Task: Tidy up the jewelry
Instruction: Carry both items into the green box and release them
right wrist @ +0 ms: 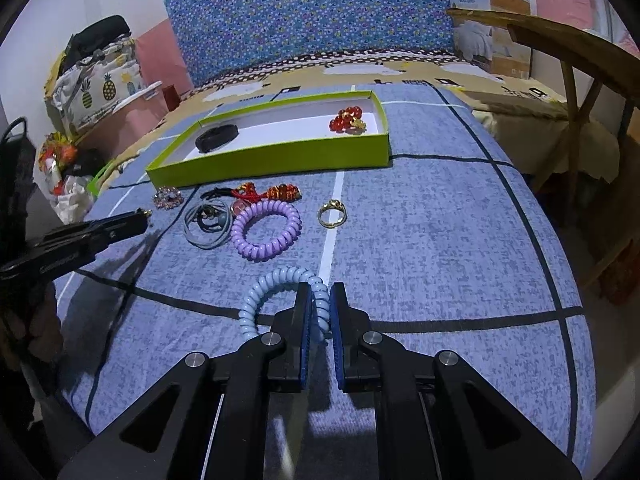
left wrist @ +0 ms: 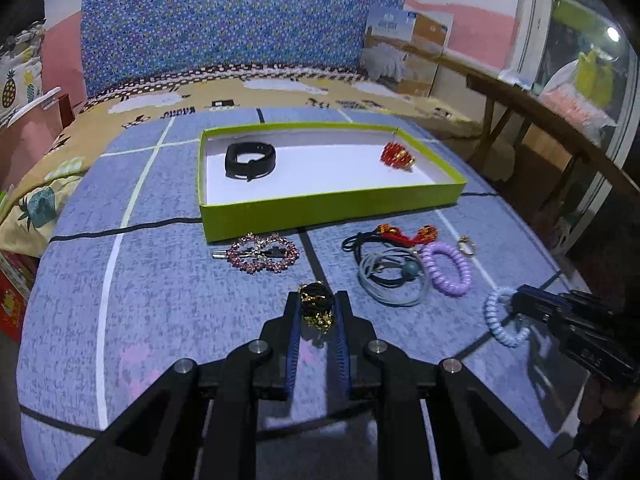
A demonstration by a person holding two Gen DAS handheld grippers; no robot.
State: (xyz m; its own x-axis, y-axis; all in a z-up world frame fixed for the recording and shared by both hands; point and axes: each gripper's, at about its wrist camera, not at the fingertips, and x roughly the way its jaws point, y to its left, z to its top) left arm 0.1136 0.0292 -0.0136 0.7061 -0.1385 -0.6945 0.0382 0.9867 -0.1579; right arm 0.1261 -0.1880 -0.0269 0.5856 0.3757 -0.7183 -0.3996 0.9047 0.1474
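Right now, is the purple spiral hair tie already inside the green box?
No, the purple spiral hair tie lies on the blue cloth in front of the green box, which holds only a black band and red beads.

blue patterned headboard point(left wrist: 224, 28), cardboard box point(left wrist: 404, 48), wooden chair point(right wrist: 568, 64)

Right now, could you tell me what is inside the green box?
Inside the green box lie a black band at its left end and a red and gold beaded piece at its right. The near wall hides a strip of the white floor.
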